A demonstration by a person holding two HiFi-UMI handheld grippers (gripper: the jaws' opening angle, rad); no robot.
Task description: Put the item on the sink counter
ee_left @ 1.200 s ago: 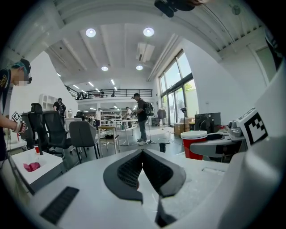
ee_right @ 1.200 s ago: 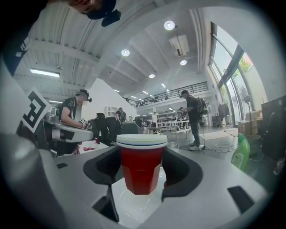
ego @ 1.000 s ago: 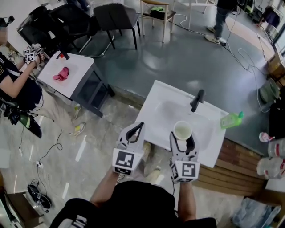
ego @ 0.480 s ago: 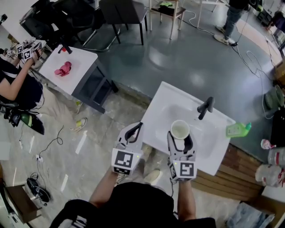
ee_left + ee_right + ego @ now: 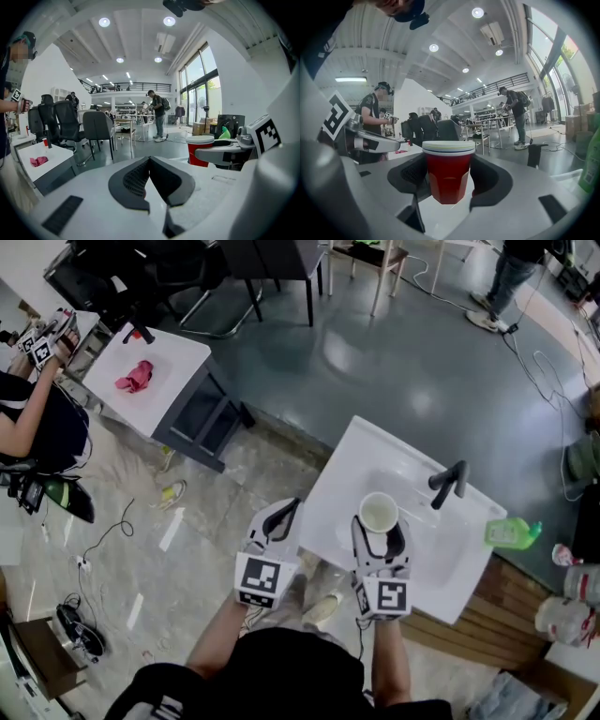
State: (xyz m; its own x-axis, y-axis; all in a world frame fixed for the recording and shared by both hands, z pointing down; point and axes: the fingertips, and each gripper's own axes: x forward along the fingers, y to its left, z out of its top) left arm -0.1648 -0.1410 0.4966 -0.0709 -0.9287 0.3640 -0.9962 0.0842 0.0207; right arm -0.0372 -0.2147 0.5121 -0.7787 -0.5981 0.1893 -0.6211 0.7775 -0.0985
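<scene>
Head view: one cup point(image 5: 379, 513), upright in right gripper point(image 5: 380, 529), over the basin of the white sink bench point(image 5: 345, 457). One faucet point(image 5: 448, 484), one green bottle point(image 5: 511, 533). Left gripper point(image 5: 281, 519) just off the bench edge.

Left gripper view: fingers point(image 5: 133, 180) pressed together, nothing between.

Right gripper view: fingers point(image 5: 487, 180) clamped on the red cup's sides. Best kept level, lowered onto flat rim rather than basin, then released.

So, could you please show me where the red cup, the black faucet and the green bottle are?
red cup point(image 5: 448, 180), right gripper view, on its red side wall.
black faucet point(image 5: 451, 481), head view, on its body.
green bottle point(image 5: 508, 534), head view, on its body.
</scene>
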